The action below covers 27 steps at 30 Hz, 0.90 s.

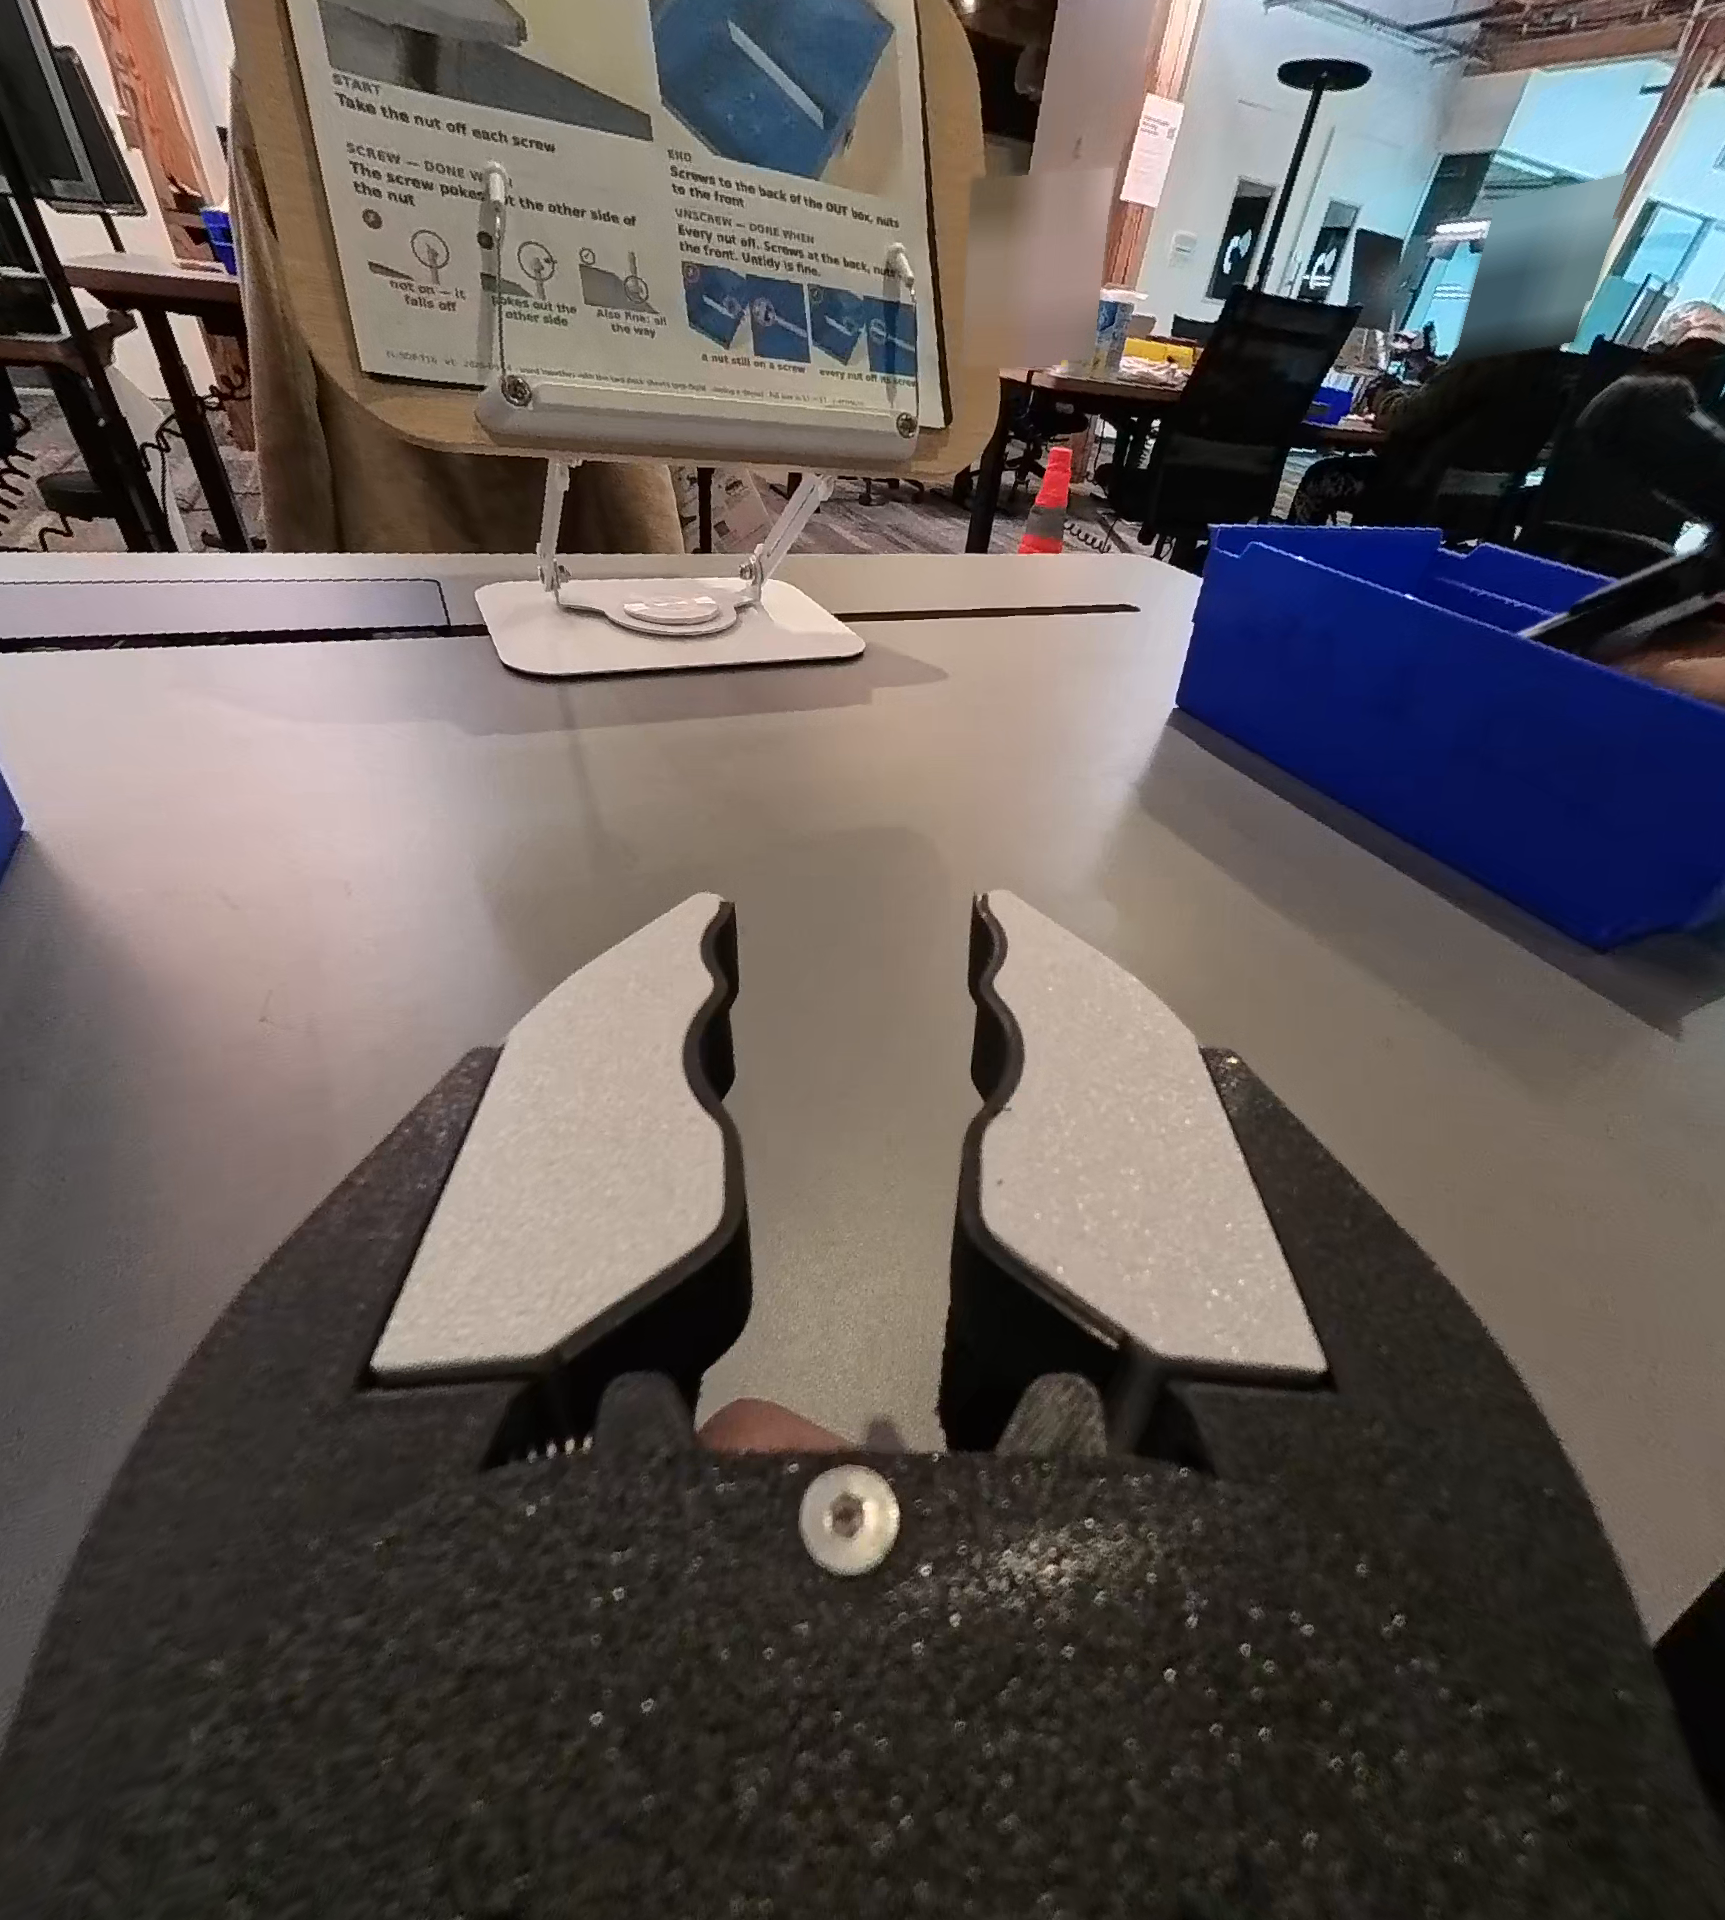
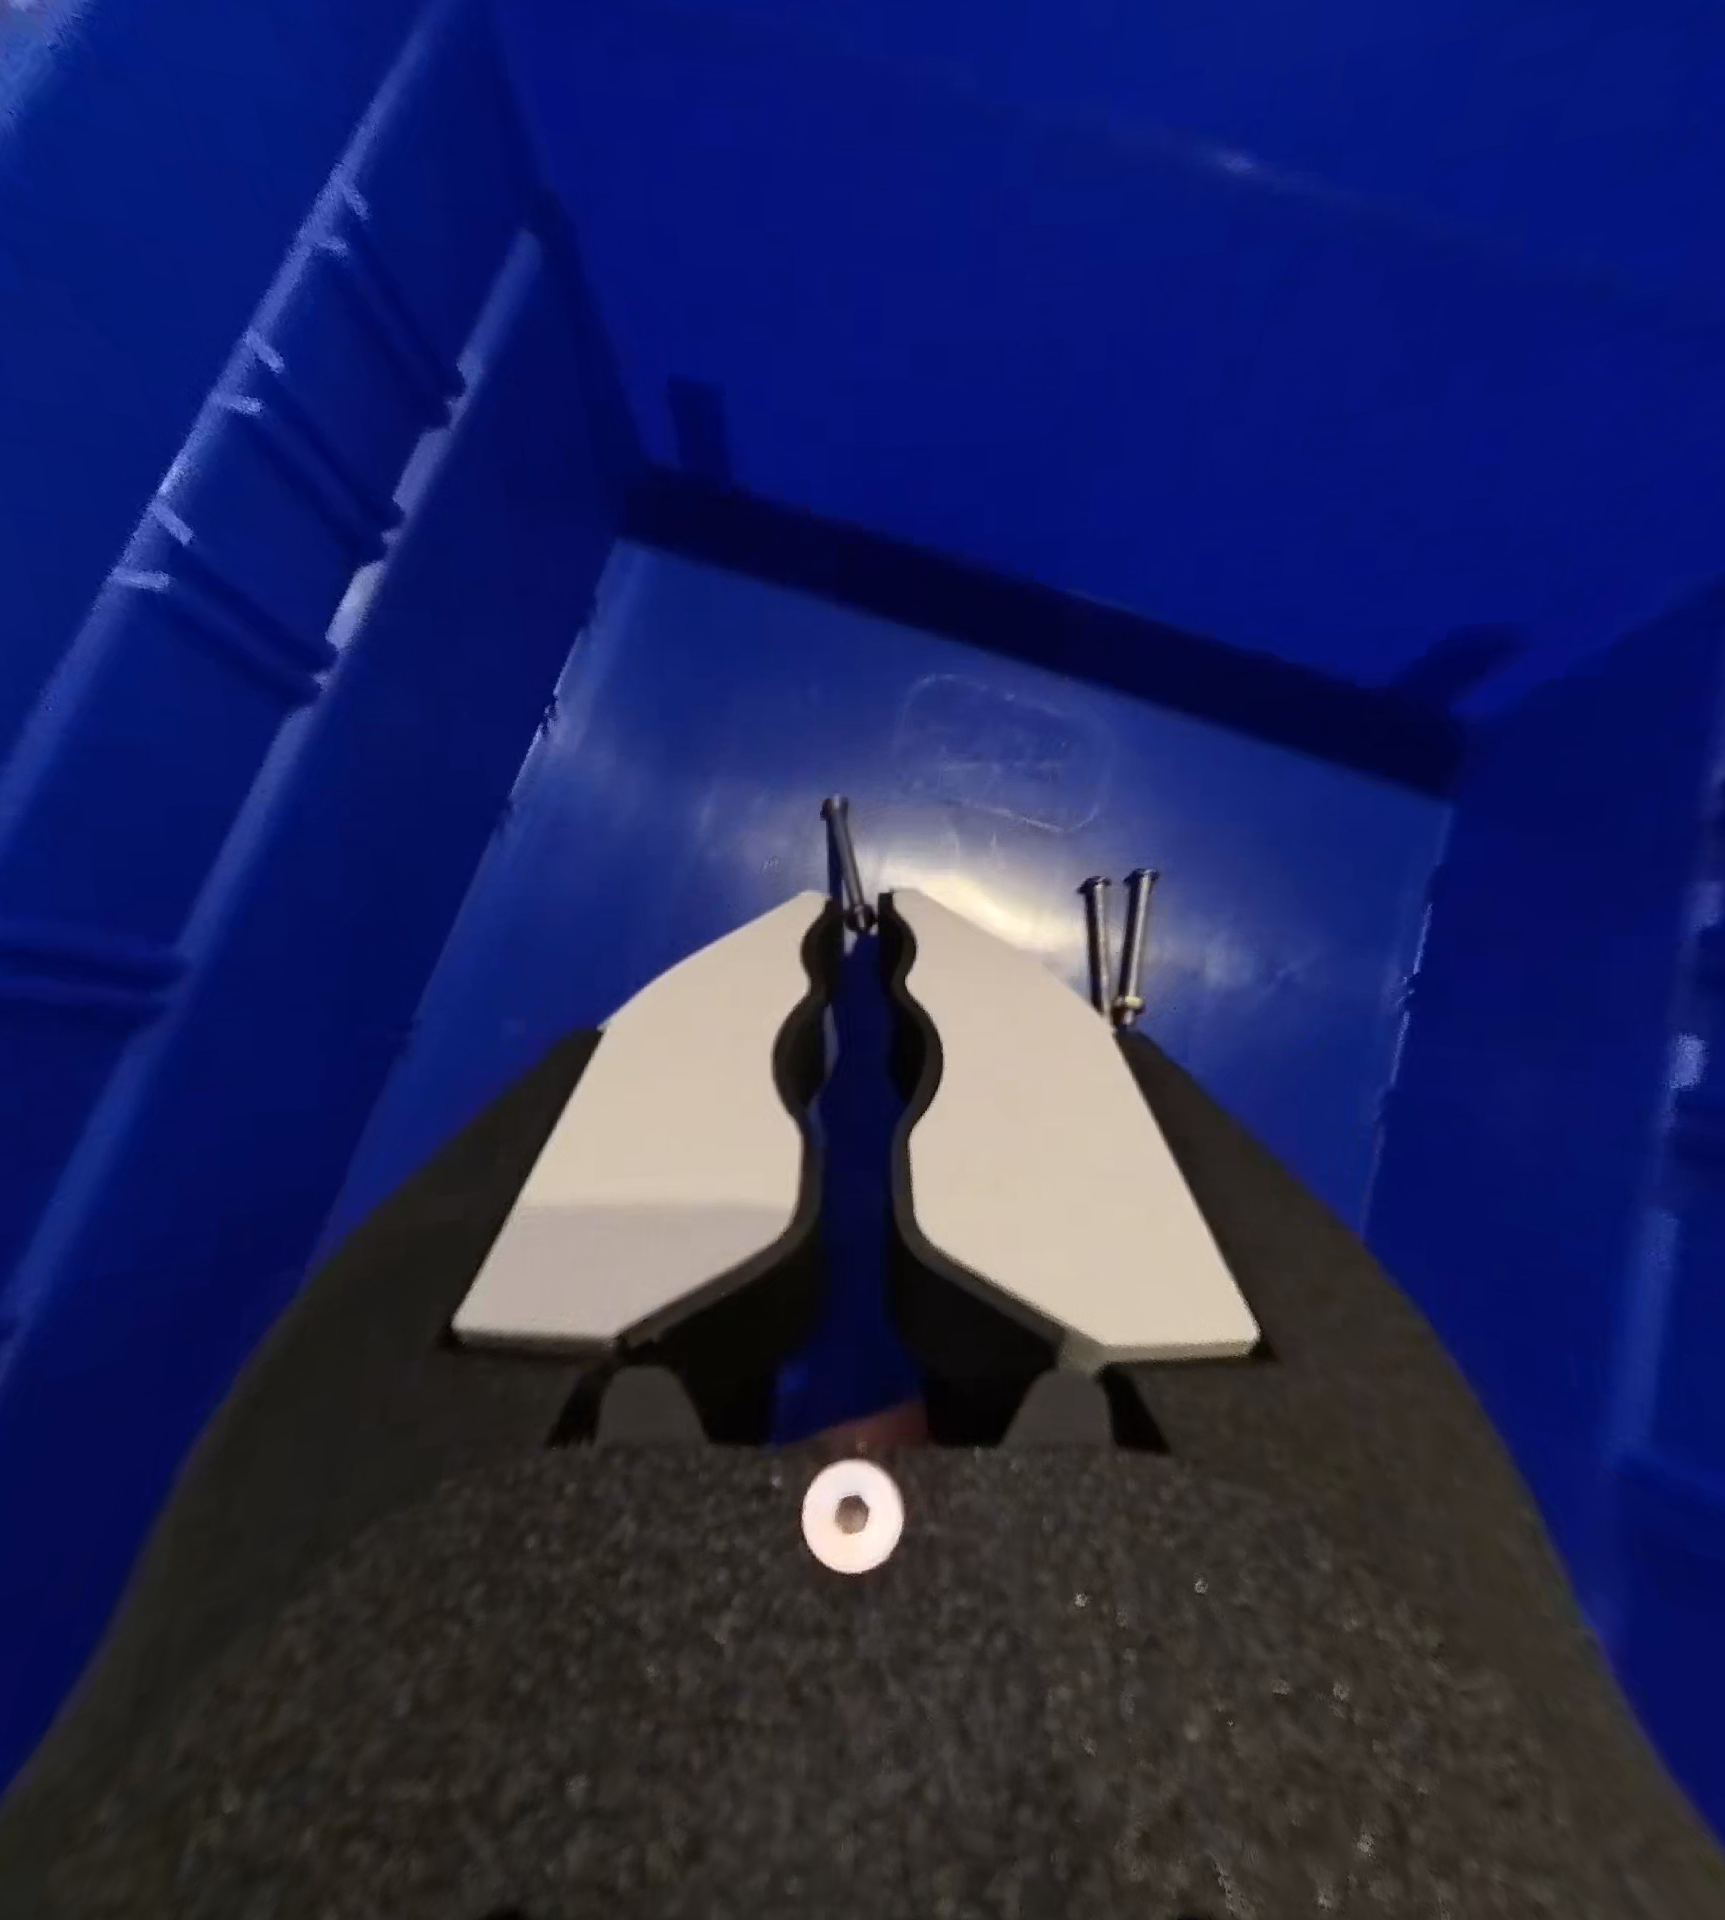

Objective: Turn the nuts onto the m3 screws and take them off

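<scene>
Grey table [image 1: 422, 935] — only right gripper [image 2: 860, 902] shows pinched screw [image 2: 845, 857].

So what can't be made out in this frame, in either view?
- Right wrist view: whether the right gripper actually pinches the screw; its lower end is hidden behind the fingers.
- Right wrist view: the pair of screws is small and blurred; the lower ends are cut off by the fingers, so nuts cannot be confirmed.
- Left wrist view: the blue bin's contents, hidden by its wall.
</scene>
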Available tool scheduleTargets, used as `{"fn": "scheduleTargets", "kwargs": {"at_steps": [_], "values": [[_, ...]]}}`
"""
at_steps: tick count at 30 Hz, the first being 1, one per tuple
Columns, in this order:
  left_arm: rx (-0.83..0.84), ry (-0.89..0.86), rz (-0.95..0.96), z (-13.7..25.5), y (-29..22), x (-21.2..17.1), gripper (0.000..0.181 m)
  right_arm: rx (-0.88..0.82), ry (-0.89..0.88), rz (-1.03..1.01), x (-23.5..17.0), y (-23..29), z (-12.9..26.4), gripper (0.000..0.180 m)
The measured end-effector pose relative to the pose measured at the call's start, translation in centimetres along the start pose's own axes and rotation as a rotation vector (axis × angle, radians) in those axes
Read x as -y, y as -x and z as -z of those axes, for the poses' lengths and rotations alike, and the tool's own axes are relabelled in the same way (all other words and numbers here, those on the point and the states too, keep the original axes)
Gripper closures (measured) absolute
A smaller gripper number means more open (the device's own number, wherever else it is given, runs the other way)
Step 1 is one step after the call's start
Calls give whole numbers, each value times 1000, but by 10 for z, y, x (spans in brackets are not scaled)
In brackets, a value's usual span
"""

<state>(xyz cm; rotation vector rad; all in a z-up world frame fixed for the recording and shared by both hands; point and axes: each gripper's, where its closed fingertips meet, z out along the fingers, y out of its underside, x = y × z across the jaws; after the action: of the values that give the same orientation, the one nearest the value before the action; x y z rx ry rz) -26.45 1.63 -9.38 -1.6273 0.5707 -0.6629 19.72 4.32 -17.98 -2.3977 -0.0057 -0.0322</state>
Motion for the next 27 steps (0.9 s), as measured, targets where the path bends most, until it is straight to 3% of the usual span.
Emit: {"fn": "scheduleTargets", "kwargs": {"at_steps": [5, 7, 11, 13, 15, 17, 21, 27], "values": [[0, 1, -5, 0, -1, 0, 138, 6, 22, 16, -6, 4, 6, 161], [-2, 1, -3, 0, -1, 0, 138, -51, -38, 43, 7, -4, 29, 160], [-6, 5, 19, -1, 1, -1, 138, -108, -422, 16, 65, 21, 146, 162], [1, 11, 29, -1, 3, -1, 138, -103, -587, 29, 78, 63, 201, 162], [3, 16, 27, -2, 3, -2, 138, -90, -670, 49, 73, 114, 226, 160], [7, 18, 18, -3, 3, -2, 138, -65, -697, 37, 56, 163, 220, 158], [16, 11, -4, -2, 1, -2, 139, 2, -704, -9, 12, 246, 167, 152], [41, -8, -7, 0, 4, 1, 141, 75, -628, 7, -14, 310, 123, 147]]}}
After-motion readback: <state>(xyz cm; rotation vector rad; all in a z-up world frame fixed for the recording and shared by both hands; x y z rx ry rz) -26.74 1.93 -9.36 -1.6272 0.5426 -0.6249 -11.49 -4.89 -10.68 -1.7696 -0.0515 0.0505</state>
